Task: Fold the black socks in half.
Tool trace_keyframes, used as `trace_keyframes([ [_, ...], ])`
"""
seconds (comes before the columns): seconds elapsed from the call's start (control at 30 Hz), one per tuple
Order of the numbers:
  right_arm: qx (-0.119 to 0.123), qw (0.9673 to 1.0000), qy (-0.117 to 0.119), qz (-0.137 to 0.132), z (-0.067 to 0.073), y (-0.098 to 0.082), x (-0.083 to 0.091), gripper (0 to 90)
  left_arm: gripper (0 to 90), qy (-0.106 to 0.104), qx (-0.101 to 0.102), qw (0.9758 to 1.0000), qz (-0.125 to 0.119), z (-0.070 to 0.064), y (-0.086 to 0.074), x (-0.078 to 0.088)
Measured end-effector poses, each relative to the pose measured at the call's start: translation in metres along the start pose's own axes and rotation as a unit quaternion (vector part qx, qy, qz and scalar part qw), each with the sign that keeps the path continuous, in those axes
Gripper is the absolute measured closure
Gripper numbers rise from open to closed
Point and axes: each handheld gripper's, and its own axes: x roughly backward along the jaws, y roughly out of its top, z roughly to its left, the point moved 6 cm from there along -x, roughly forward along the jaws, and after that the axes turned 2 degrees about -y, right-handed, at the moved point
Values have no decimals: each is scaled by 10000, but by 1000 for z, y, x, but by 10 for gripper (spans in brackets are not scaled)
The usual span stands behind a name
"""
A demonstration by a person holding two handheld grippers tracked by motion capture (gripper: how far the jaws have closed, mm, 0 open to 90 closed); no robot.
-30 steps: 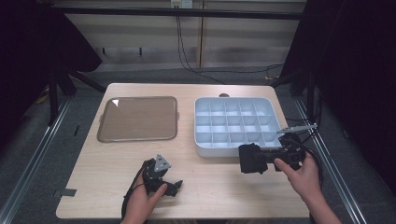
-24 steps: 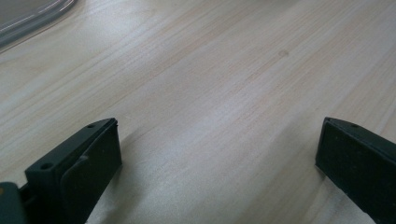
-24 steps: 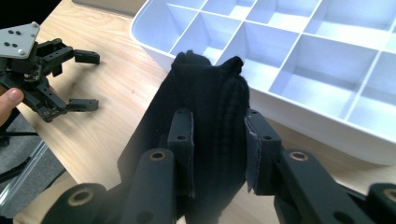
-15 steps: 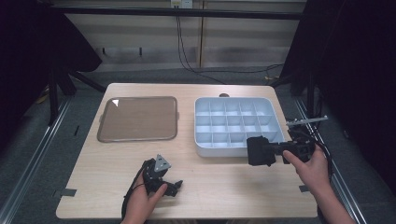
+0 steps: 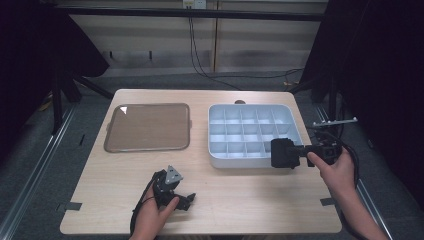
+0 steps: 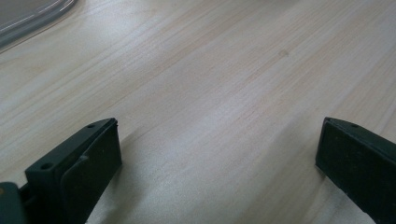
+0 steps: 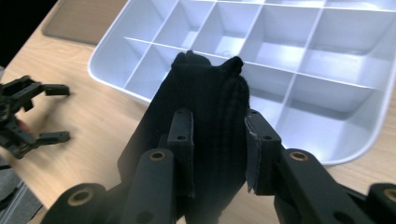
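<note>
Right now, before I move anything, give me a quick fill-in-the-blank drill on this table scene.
1. The right tool is shut on a folded ____ cloth.
2. That cloth hangs at the near edge of the white ____ tray.
3. The left tool rests with its jaws ____ over the bare table.

Missing words: black; compartment; open
</note>
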Motion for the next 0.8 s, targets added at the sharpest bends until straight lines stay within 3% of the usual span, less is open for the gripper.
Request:
trace_keyframes([
  [0.4, -179, 9993, -333, -43, -27, 11, -2, 682, 0, 8, 0, 10000, 9, 0, 0, 0],
  [0.8, -319, 9981, -525, -76, -44, 16, -3, 680, 0, -1, 0, 10000, 0, 0, 0, 0],
])
